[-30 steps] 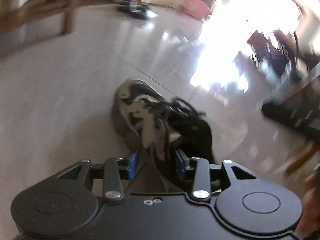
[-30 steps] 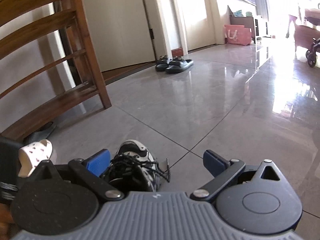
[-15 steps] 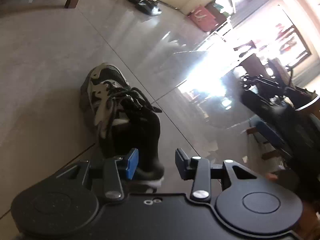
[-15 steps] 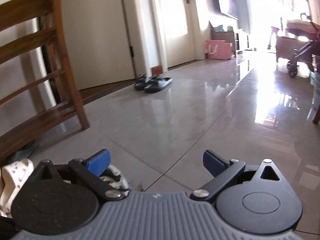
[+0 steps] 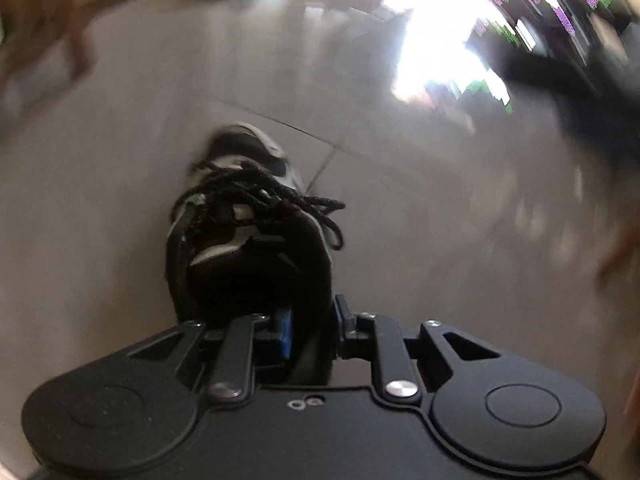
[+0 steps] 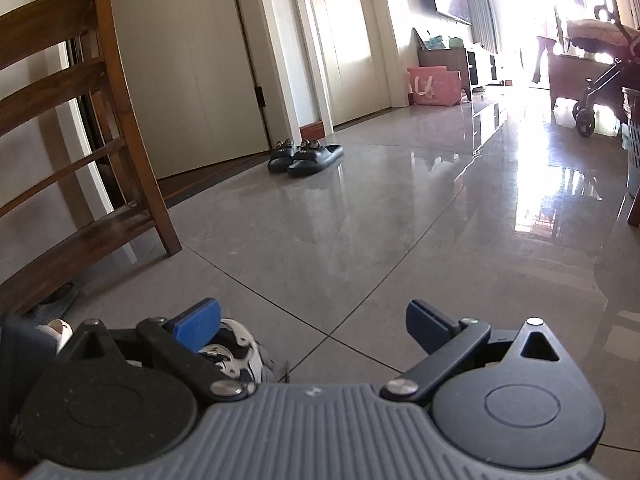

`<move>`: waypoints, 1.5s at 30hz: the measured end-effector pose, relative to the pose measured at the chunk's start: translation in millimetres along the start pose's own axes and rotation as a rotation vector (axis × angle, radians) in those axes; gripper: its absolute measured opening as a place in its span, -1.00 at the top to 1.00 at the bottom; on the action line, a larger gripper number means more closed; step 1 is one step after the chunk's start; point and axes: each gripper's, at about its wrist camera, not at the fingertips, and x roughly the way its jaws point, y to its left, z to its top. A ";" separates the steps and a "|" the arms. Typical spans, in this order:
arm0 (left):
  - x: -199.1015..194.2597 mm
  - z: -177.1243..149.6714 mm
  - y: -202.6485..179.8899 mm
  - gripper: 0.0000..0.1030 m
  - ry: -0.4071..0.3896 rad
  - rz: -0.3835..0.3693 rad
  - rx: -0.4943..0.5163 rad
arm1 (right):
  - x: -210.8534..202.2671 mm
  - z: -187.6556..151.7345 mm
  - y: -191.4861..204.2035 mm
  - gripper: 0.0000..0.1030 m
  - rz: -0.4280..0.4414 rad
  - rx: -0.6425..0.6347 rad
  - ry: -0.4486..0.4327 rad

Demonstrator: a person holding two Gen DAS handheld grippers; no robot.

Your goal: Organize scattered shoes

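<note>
Near the floor (image 5: 400, 220), the left hand-held gripper (image 5: 312, 330) pinched the soft heel collar of a light, floppy-laced sneaker (image 5: 248, 216), while the right hand-held gripper (image 6: 316, 320) hung spread.

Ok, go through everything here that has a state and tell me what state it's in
left tool: shut on the sneaker's heel collar
sneaker: gripped at the heel, toe pointing away, laces loose
right tool: open, holding nothing
black slippers: paired side by side on the floor by the door
door: closed
</note>
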 end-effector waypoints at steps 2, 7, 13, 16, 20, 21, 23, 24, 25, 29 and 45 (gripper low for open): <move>-8.4 -10.9 14.4 0.35 0.021 0.076 0.134 | -1.2 -1.7 1.8 -0.94 0.009 -0.001 0.005; -22.6 -29.1 49.7 0.35 -0.009 0.332 0.313 | -1.1 -8.3 13.1 -0.94 0.045 0.013 0.035; -72.3 -61.2 76.8 0.21 -0.057 0.072 0.037 | -4.1 -13.7 39.8 -0.95 0.100 -0.010 0.050; -97.4 -77.4 90.3 0.21 -0.080 -0.062 -0.104 | -7.2 -18.0 53.9 -0.95 0.125 -0.026 0.059; -117.7 -119.7 76.5 0.21 0.057 -0.399 -0.209 | -10.8 -24.6 69.3 -0.95 0.154 -0.038 0.077; -121.4 -129.5 70.7 0.21 0.073 -0.423 -0.236 | -11.4 -25.5 72.0 -0.95 0.158 -0.041 0.078; -125.2 -152.9 61.9 0.22 0.122 -0.436 -0.340 | -15.1 -28.3 81.8 -0.95 0.171 -0.060 0.078; -125.6 -162.1 58.5 0.22 0.141 -0.437 -0.390 | -17.2 -29.2 85.5 -0.95 0.174 -0.068 0.076; -125.0 -169.8 55.5 0.24 0.150 -0.432 -0.449 | -19.3 -30.0 89.0 -0.95 0.176 -0.075 0.074; -113.8 -186.6 44.2 0.25 0.157 -0.417 -0.626 | -25.7 -31.8 99.4 -0.95 0.185 -0.080 0.070; -86.9 -197.0 27.7 0.19 0.076 -0.335 -0.840 | -51.8 -38.5 121.9 -0.95 0.232 -0.227 0.012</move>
